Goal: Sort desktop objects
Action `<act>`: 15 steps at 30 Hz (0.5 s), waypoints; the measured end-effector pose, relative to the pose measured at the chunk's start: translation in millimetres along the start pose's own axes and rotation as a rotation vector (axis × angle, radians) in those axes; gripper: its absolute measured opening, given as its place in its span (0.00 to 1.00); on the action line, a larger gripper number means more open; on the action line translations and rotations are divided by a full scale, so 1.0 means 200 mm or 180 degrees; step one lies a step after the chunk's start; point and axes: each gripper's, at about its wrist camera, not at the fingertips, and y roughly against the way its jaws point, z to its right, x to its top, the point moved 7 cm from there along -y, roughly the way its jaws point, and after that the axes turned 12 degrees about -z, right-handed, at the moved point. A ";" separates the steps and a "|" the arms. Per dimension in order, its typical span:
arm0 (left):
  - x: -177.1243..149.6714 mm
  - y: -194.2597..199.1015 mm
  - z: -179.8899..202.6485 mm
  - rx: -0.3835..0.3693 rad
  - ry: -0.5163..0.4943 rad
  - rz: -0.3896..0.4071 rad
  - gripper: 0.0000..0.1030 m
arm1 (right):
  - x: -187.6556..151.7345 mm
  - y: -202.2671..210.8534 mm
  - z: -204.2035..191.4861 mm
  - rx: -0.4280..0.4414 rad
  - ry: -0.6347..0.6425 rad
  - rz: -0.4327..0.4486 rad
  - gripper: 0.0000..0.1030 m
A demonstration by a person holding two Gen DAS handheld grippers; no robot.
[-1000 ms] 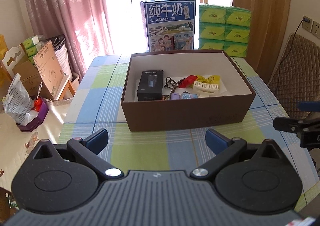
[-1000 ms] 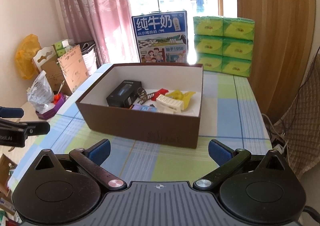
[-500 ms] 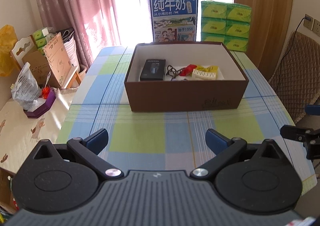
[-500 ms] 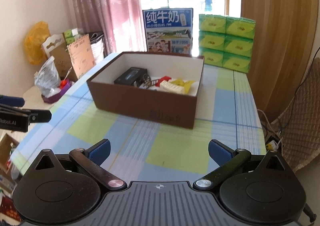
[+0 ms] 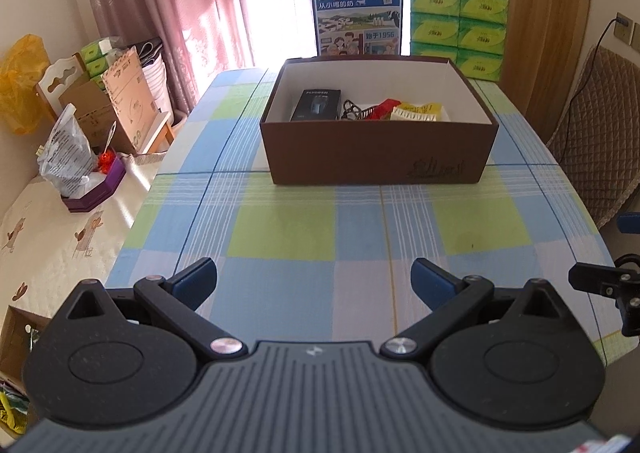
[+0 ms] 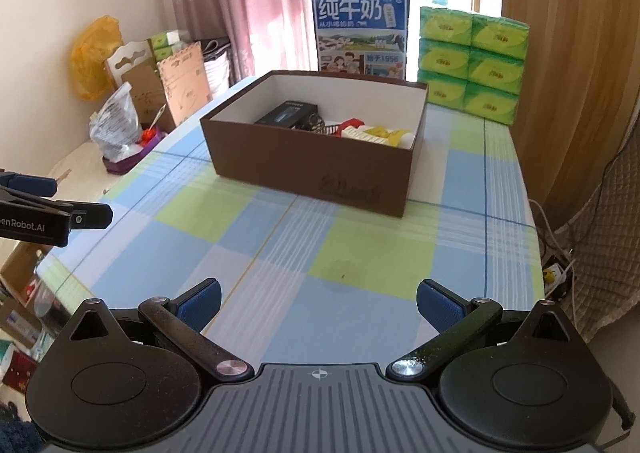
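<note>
A brown cardboard box stands on the checked tablecloth. Inside it lie a black boxed device, a dark wire item, a red piece and a yellow-and-white packet. My left gripper hovers open and empty over the table's near end, well short of the box. My right gripper is likewise open and empty near the front edge. Each gripper shows at the edge of the other's view.
A blue milk carton box and stacked green tissue packs stand behind the brown box. Left of the table are cardboard boxes, a plastic bag and a purple tray. A quilted chair stands at right.
Both grippers have pulled back from the box toward the table's near end; the box looks smaller and farther. Both stay open and empty.
</note>
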 end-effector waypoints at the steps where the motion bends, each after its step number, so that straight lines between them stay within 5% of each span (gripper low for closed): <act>1: -0.01 0.00 0.00 0.0004 0.0002 -0.0017 0.99 | -0.01 0.00 0.00 -0.0010 0.0011 -0.0007 0.98; 15: -0.10 -0.04 0.03 0.0019 0.0013 -0.0151 0.99 | -0.08 -0.02 0.02 -0.0053 -0.0013 -0.0110 0.98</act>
